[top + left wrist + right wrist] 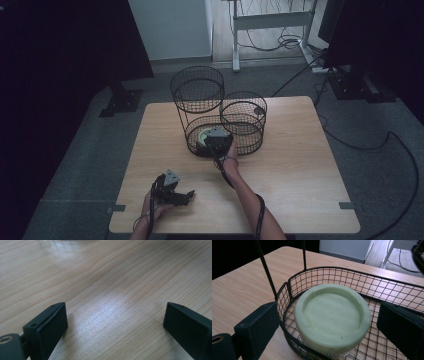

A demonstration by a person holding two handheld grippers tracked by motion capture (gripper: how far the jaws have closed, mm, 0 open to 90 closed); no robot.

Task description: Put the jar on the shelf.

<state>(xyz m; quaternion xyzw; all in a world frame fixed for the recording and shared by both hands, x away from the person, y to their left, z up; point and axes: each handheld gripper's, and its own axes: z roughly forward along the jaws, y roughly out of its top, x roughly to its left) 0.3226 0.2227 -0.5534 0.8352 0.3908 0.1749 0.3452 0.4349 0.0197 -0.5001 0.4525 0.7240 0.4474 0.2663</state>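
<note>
I count one wooden table (280,195) carrying one black wire stand of three round baskets: one high basket (197,89), one middle basket (243,109) and one low basket (200,146). Inside the low basket I see one pale green round lid (332,317). I count two grippers, left gripper (187,195) and right gripper (218,142).

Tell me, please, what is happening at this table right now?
A person works at a wooden table with a gripper in each hand. The right gripper reaches to the lowest basket of a tiered black wire stand, jaws open on either side of a pale green lidded container sitting in it, not gripping it. The left gripper rests low over bare tabletop near the front edge, jaws open and holding nothing.
</note>
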